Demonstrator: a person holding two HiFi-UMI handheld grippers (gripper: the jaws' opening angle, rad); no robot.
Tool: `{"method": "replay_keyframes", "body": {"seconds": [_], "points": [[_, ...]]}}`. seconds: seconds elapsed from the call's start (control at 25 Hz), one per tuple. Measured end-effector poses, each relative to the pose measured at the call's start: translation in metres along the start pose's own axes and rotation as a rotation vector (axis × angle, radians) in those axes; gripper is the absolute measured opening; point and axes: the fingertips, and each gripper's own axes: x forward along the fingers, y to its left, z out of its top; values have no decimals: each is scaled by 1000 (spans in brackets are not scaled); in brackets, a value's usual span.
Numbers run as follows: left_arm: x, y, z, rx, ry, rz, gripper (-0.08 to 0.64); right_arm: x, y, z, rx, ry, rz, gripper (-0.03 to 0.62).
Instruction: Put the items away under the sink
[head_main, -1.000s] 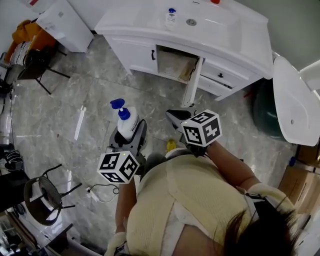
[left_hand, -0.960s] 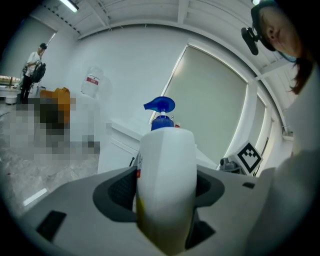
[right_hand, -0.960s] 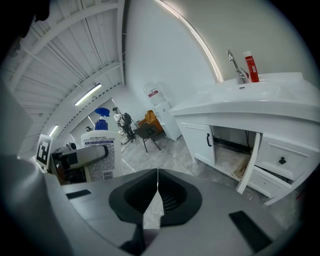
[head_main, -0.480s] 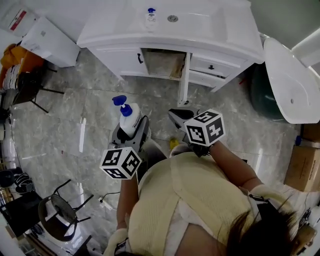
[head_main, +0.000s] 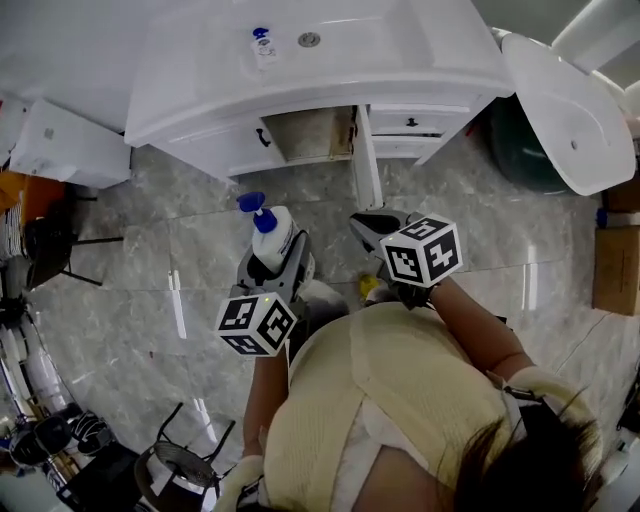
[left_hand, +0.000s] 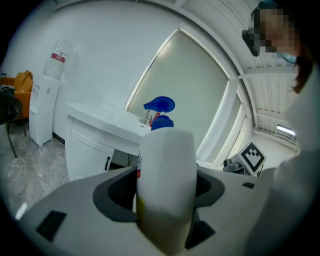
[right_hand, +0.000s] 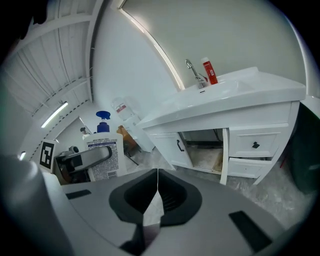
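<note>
A white pump bottle (head_main: 274, 236) with a blue pump head stands upright between the jaws of my left gripper (head_main: 276, 262), which is shut on it. In the left gripper view the bottle (left_hand: 165, 175) fills the middle of the gripper (left_hand: 165, 192). My right gripper (head_main: 373, 228) hovers beside it to the right, its jaws (right_hand: 156, 187) pressed together with nothing seen between them. Ahead stands the white vanity (head_main: 190, 90). Its under-sink cabinet (head_main: 305, 135) is open, with the door (head_main: 361, 170) swung out towards me. The cabinet opening (right_hand: 205, 150) looks bare inside.
A small blue-capped bottle (head_main: 262, 46) stands on the counter by the drain; a faucet (right_hand: 195, 75) and a red tube (right_hand: 210, 71) are up there too. At the right are a white oval fixture (head_main: 565, 110) and a dark bin (head_main: 510, 140). A white unit (head_main: 60, 145) and a chair (head_main: 50, 240) are at the left.
The vanity has shifted left and nearer in the head view, now with the open cabinet straight ahead of both grippers. The left gripper still holds the pump bottle; the right stays shut.
</note>
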Motion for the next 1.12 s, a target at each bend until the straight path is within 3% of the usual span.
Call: {"method": "replay_keyframes", "body": {"seconds": [0.4, 1.12], "points": [[24, 57, 33, 34, 91, -129, 305, 44, 10, 25, 116, -58, -123, 26], [75, 105, 5, 186, 347, -351, 305, 90, 9, 1, 294, -87, -345, 26]]}}
